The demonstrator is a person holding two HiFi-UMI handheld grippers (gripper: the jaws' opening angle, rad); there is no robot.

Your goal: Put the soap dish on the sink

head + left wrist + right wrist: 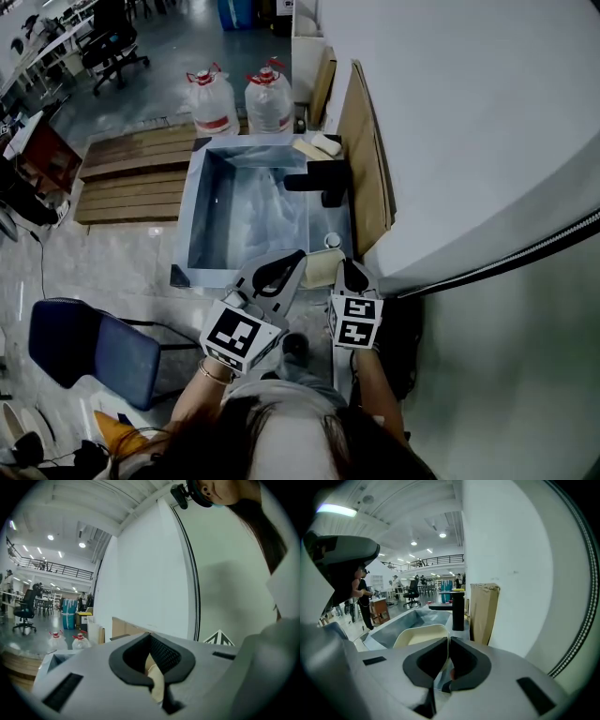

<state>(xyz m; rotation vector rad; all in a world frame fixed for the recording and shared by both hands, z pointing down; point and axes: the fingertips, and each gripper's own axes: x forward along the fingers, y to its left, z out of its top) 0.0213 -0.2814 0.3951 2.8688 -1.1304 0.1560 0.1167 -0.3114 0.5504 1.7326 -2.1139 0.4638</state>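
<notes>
Seen from above, a person stands at the near end of a metal sink [198,192] set against a white wall [469,122], holding a cream soap dish [322,270] with both tools at the sink's near right corner. The left gripper [281,273] reaches in from the sink's near edge with its jaws closed on one side of the dish; in its own view a strip of cream rim is pinched between the dark pads. The right gripper [352,277], on the wall side of that corner, has its jaws shut on the thin opposite rim, and its view looks across the shallow oval dish toward the basin. Whether the dish rests on the sink's ledge or hangs just above it cannot be told. A black faucet [319,178] stands midway along the sink's right ledge, and a bar of soap [325,143] lies at the far right corner. Two water bottles [214,101] sit beyond the sink's far end. The dish looks light, stiff and smooth, probably plastic or glazed, so it may slip. The raised rim is the best place to grip, one jaw inside and one outside.
</notes>
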